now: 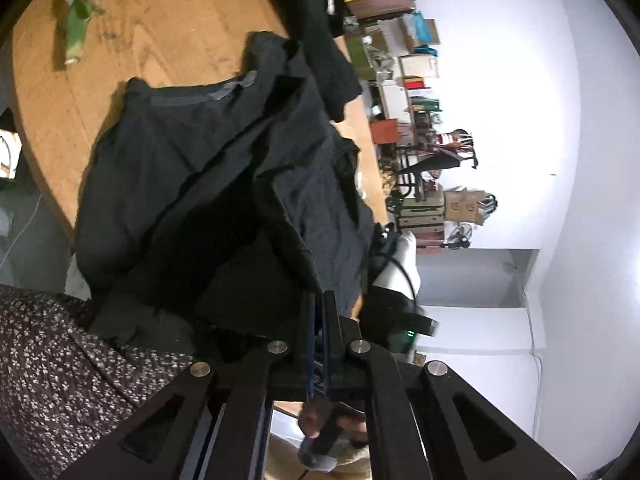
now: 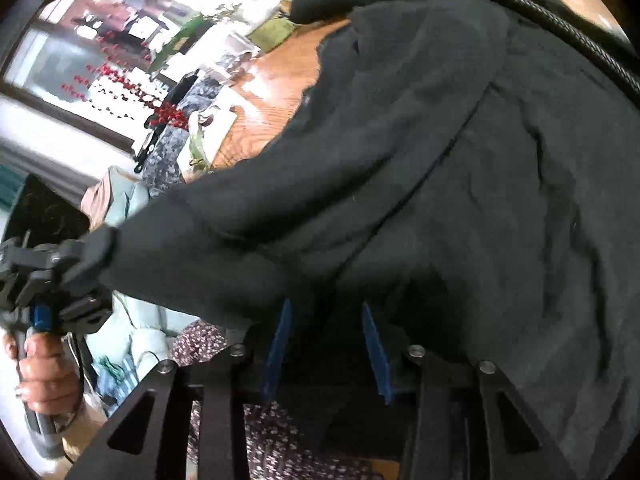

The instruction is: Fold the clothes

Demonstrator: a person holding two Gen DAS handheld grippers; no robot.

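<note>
Left gripper is clamped tight on an edge of the dark shirt, jaws pinched together with fabric between them. Right gripper has its blue pads spread apart, hovering right at the shirt's surface, not pinching anything. The shirt is spread rumpled over the round wooden table, hanging off the table's near edge toward the person's floral skirt. Cardboard boxes sit well beyond the table by the wall; can't tell what's in them.

One dark grey garment spread across one round wooden table, and a second, blacker garment heaped at the far edge; two grippers, left and right; one bare hand showing; one braided cable overhead
</note>
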